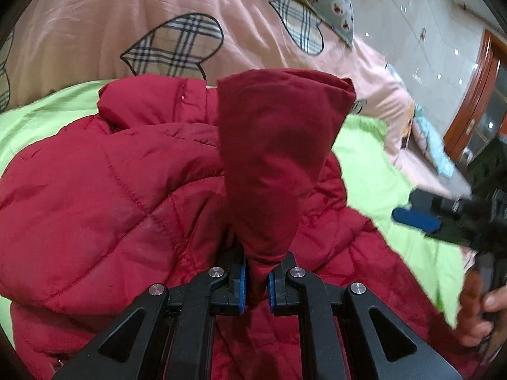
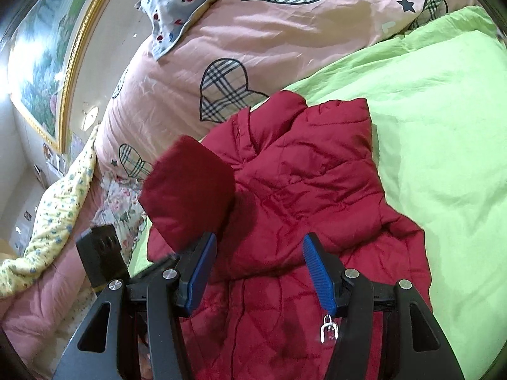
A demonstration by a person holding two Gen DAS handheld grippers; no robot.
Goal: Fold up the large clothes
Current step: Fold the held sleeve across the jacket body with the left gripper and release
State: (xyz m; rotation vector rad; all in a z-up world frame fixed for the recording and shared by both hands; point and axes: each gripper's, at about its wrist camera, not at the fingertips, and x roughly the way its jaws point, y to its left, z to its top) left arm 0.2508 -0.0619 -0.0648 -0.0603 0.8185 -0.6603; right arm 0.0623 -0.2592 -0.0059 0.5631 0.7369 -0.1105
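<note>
1. A lime-green smooth bed cover (image 2: 443,145) was seen spread flat as the work surface. A pink quilted duvet with plaid heart patches (image 2: 253,47) was heaped behind it, with a blue printed pillow (image 2: 177,6) on top.
2. A dark red puffy quilted jacket (image 2: 301,183) was laid on the green cover, collar toward the pink duvet and hem toward both grippers. Its long axis ran roughly away from the cameras. The fabric was slick and padded, with stitched diamond seams, so it was judged likely to spring back when folded.
3. The jacket's red sleeve (image 1: 272,158) was lifted off the body. Its cuff end stood up, wide and open, and narrowed down into the left gripper (image 1: 257,285).
4. The left gripper was clenched on the gathered sleeve cloth, blue pads pressed on both sides. It was the nearer hand to the fold, and the jacket body lay directly ahead of and below it. The sleeve was judged to need carrying inward across the chest.
5. The right gripper (image 2: 259,272) was held released, jaws part open with nothing between them, above the lower front of the jacket. In the left view it was seen off to the right over the green cover.
6. A small silver zip pull (image 2: 328,329) was seen near the right gripper's right finger.
</note>
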